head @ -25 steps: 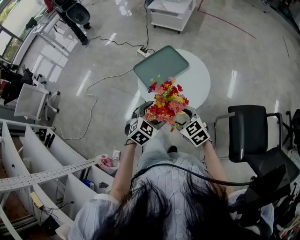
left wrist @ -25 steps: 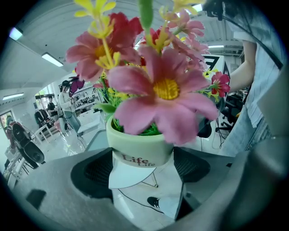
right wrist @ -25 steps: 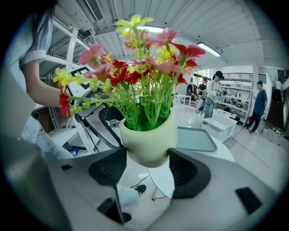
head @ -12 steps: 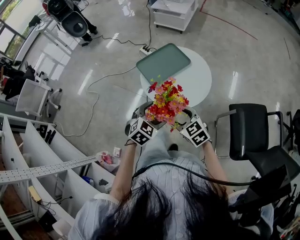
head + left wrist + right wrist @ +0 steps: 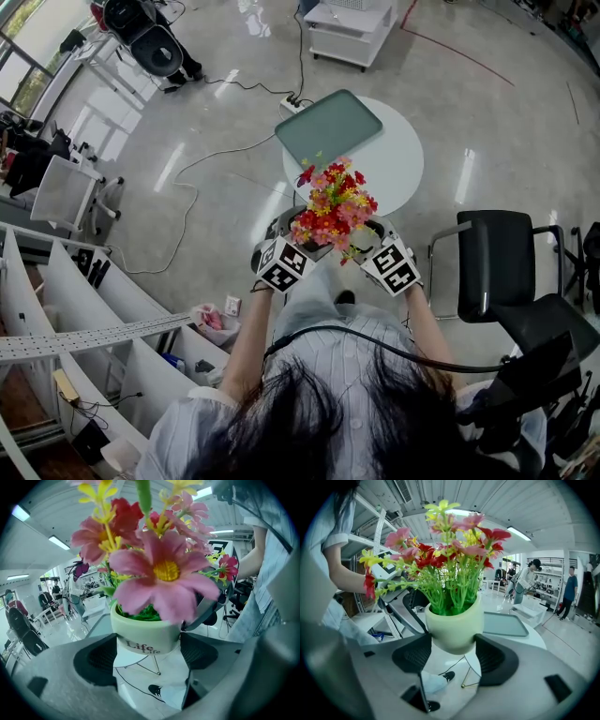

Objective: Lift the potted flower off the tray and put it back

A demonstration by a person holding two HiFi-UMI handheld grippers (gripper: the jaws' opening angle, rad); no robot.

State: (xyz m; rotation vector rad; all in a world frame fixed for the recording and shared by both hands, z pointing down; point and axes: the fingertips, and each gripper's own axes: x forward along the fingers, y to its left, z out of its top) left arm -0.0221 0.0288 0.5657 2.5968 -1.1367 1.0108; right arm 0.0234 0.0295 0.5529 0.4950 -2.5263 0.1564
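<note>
A person is standing at the near side of a round white table (image 5: 398,159), holding a potted flower (image 5: 333,206) up in the air with a gripper in each hand. In the head view only the red, pink and yellow blooms are showing. The pot is hiding beneath them, between the two marker cubes. A green tray (image 5: 328,128) is lying on the far left part of the table, well apart from the plant.

The left gripper (image 5: 149,652) view is showing what the head view is not: a pale green pot with "Life" printed on it. The pot is sitting between the two dark pads, with both jaws pressing its sides.

The right gripper (image 5: 453,657) view is showing a plain side of the same pot. Its jaws are likewise clamping the pot's lower wall. The tray and table are showing beyond it to the right, and the floor is showing below.

A black chair (image 5: 497,262) is standing to the person's right.
</note>
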